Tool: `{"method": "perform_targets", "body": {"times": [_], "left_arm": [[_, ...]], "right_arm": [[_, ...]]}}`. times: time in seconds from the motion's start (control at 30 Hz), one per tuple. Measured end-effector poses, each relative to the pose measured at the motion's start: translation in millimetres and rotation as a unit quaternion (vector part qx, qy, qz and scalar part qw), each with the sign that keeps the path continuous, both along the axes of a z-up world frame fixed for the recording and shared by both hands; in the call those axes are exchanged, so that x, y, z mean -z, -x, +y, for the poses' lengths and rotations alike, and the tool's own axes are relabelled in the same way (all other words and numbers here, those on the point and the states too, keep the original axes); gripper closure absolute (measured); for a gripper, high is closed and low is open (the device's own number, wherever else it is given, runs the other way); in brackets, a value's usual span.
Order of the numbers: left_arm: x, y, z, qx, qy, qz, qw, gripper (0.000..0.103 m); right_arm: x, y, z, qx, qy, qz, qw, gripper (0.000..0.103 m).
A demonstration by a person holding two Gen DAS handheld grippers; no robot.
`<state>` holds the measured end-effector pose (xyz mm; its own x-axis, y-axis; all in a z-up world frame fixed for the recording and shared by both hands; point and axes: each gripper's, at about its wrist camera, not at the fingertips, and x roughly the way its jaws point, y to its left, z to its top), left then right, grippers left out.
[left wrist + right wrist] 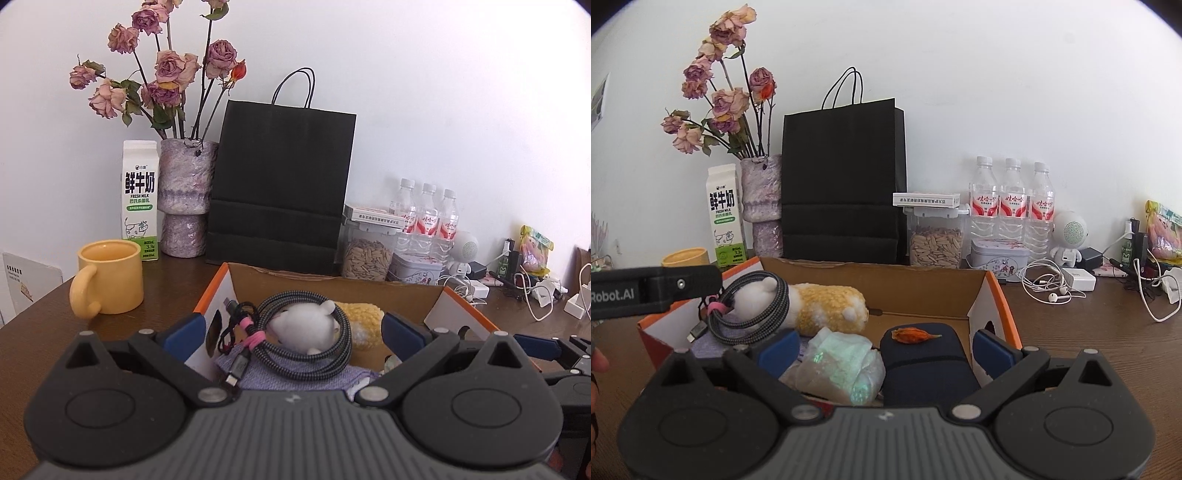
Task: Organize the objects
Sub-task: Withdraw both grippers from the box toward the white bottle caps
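An open cardboard box (332,286) with orange edges stands on the brown table; it also shows in the right wrist view (923,291). In it lie a coiled braided cable (314,343) with a pink tie, a white and yellow plush toy (827,304), a purple cloth (295,376), a crumpled clear bag (838,363) and a dark blue case (923,363) with an orange dried petal (912,335) on top. My left gripper (291,328) is open and empty over the cable. My right gripper (882,347) is open and empty over the bag and case.
Behind the box stand a black paper bag (280,184), a vase of dried roses (184,199), a milk carton (140,199), a yellow mug (109,277), a seed jar (365,258), three water bottles (1012,206), a tin (999,254). Earphones (1049,288) and chargers lie at right.
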<state>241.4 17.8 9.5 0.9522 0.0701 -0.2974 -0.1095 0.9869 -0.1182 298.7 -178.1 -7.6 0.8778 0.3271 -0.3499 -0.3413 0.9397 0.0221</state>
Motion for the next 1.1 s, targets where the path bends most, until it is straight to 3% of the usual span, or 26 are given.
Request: {"method": "perform_targets", "body": {"times": [0.23,0.63,0.8,1.0,1.07,1.1], "left_arm": [[16,31,6,-0.004,-0.012,0.015,0.9998,0.000],[31,69,28,-0.015,0.025,0.047,0.9984,0.000],[35,79,26,-0.013,0.009,0.060,0.9981,0.000],[41,90,26,-0.017,-0.011,0.076,0.9969,0.000],[44,91,28,-0.018,-0.011,0.084,0.9962,0.000],[44,91,30,-0.019,-0.009,0.090,0.9957,0.000]], "right_arm": [[7,24,-6,0.000,0.006,0.003,1.000,0.003],[20,68,-19,0.004,0.012,0.019,1.000,0.001],[22,78,-29,0.009,0.000,0.038,0.999,0.001],[28,82,-25,-0.004,0.018,0.073,0.997,0.011],[30,80,-21,-0.010,0.027,0.087,0.996,0.028],[32,78,-19,-0.012,0.030,0.096,0.995,0.032]]}}
